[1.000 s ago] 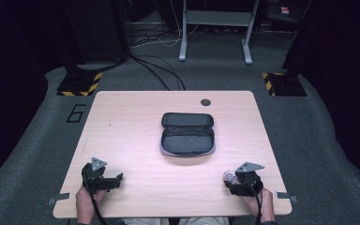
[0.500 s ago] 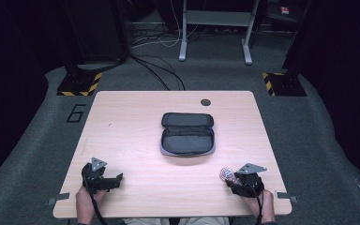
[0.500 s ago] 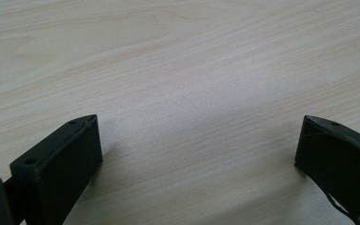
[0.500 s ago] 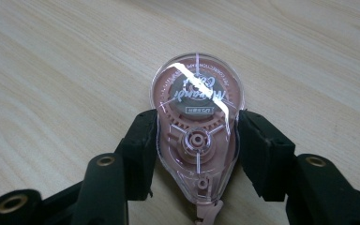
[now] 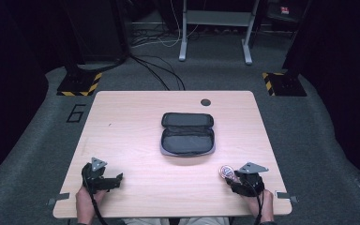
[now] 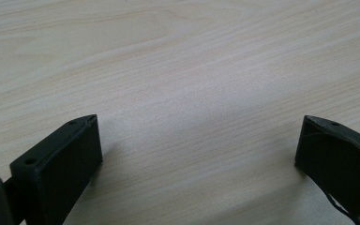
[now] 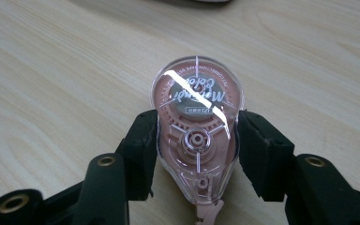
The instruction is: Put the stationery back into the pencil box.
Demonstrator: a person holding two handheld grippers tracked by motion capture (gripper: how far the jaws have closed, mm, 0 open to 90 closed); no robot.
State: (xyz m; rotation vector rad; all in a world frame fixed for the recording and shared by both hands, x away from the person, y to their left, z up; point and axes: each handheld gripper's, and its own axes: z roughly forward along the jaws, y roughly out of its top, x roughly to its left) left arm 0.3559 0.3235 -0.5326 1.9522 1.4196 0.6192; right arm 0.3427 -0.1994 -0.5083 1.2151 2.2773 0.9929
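Pink correction-tape dispenser (image 7: 196, 136) w/ clear shell pinched between both jaws of right gripper (image 7: 194, 145), one jaw on each flat side, round end pointing away, held just above table (image 5: 131, 126) near its front right corner. In high view same dispenser (image 5: 226, 171) at tip of right gripper (image 5: 238, 179), near the front right of open dark zip case (image 5: 187, 133), not touching it. Case lying mid-table, both halves flat. Small dark round thing (image 5: 206, 101) near far edge. Left gripper (image 6: 197, 140) spread wide over bare wood, nothing between jaws, near front left corner (image 5: 104, 177)
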